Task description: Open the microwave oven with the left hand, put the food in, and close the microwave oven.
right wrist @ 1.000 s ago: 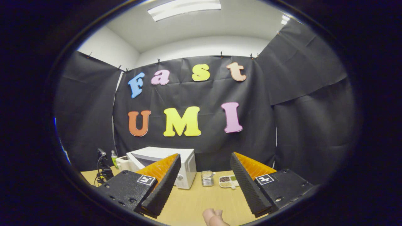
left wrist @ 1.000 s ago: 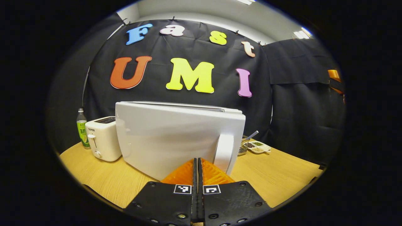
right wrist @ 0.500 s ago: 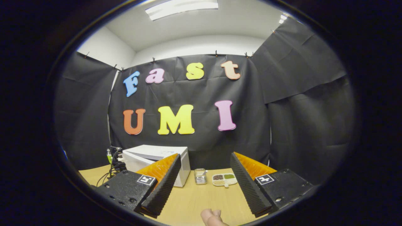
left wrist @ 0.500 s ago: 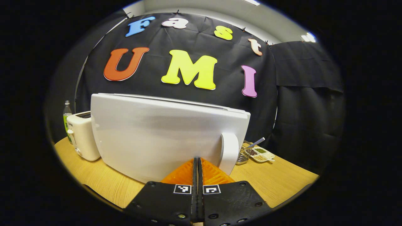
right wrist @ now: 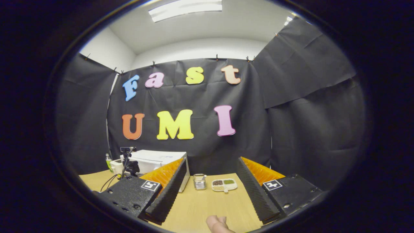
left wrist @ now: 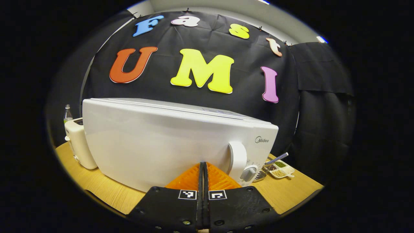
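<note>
The white microwave (left wrist: 161,139) stands right in front of me in the left gripper view, its door flush with the front and its inside hidden. My left gripper (left wrist: 203,165) is shut with nothing between its fingers, tips against the door's lower part just left of the white handle (left wrist: 237,158). A grey knob (left wrist: 249,173) shows on the panel beside the handle. In the right gripper view the microwave (right wrist: 155,158) is small and far off at the left. My right gripper (right wrist: 211,160) is held open above the table, holding nothing.
A white toaster (left wrist: 76,145) and a bottle (left wrist: 67,113) stand left of the microwave. To its right are a metal basket (right wrist: 199,182) and a divided dish of spices (right wrist: 224,184). The wooden table (right wrist: 207,204) runs toward me; a fingertip (right wrist: 216,223) shows at the bottom.
The microwave door has swung in from ajar to flush with the front, with my shut left gripper following it. The control panel and knob have come into view. The right gripper drifted slightly, still open.
</note>
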A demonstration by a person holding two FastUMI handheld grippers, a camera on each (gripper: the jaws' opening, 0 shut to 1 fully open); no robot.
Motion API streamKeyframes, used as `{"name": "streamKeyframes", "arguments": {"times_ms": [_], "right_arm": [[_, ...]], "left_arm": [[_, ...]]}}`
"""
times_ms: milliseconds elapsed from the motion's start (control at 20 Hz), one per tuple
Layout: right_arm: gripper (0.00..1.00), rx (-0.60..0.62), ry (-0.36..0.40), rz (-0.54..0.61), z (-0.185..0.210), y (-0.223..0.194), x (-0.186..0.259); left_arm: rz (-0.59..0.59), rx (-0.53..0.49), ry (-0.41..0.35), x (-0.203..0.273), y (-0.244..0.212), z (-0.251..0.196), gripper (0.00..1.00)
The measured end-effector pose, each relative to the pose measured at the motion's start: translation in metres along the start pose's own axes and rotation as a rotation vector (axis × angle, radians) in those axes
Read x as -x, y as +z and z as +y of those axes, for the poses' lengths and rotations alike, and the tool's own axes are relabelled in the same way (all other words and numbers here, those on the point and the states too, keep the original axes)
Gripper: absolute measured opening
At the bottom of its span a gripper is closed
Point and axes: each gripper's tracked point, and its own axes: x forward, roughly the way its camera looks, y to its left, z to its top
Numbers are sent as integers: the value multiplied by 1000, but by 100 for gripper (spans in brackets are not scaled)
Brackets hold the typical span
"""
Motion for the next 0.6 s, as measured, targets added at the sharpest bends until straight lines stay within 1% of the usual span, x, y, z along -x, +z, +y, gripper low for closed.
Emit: {"name": "streamKeyframes", "arguments": {"times_ms": [50,100,150,200,250,300,350,450,600], "right_arm": [[91,-3,-1,3,-2,-1,1],[100,-4,-8,8,-5,-2,1],[100,-7,-18,11,-8,-2,3],[91,-12,-25,11,-9,-2,4],[100,-16,-27,15,-8,-1,5],[100,-20,-26,18,-5,-1,8],[100,-23,-24,16,-3,0,11],[100,-17,-26,22,1,0,16],[100,-20,-23,27,6,1,24]], "left_arm": [[1,-12,6,0,-1,1,0],[0,-16,8,0,-1,1,0],[0,-11,6,-1,0,1,0],[2,2,6,-9,0,2,0],[79,38,8,-8,-14,2,0],[24,50,19,-11,1,2,0],[63,39,24,-11,-6,2,0],[59,-8,43,-9,-4,3,0],[94,-8,37,0,-11,0,0]]}}
